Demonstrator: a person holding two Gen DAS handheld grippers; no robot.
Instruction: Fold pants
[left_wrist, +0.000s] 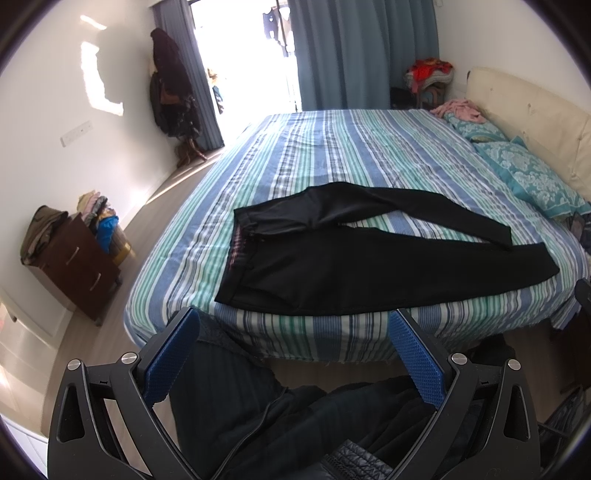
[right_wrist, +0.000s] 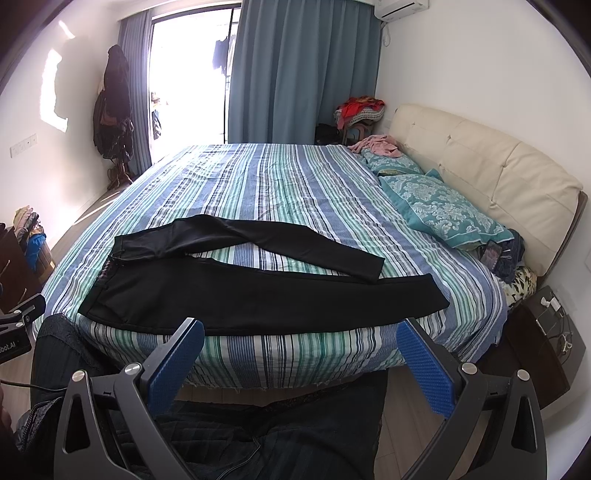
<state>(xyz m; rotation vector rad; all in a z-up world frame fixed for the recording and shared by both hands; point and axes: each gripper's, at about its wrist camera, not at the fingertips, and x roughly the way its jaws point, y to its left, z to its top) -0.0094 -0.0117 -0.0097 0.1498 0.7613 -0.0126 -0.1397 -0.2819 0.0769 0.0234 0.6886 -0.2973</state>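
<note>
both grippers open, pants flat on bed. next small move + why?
Probably bring the left gripper down to the waistband and the right gripper to the near leg's cuff. Both hang open, short of the bed, and the pants lie unfolded with legs splayed apart.

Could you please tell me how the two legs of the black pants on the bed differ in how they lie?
The near leg of the black pants lies straight along the striped bed's edge; the far leg angles away, leaving a wedge of sheet between. The far leg's cuff stops shorter. Both lie flat, joined at the waistband.
</note>
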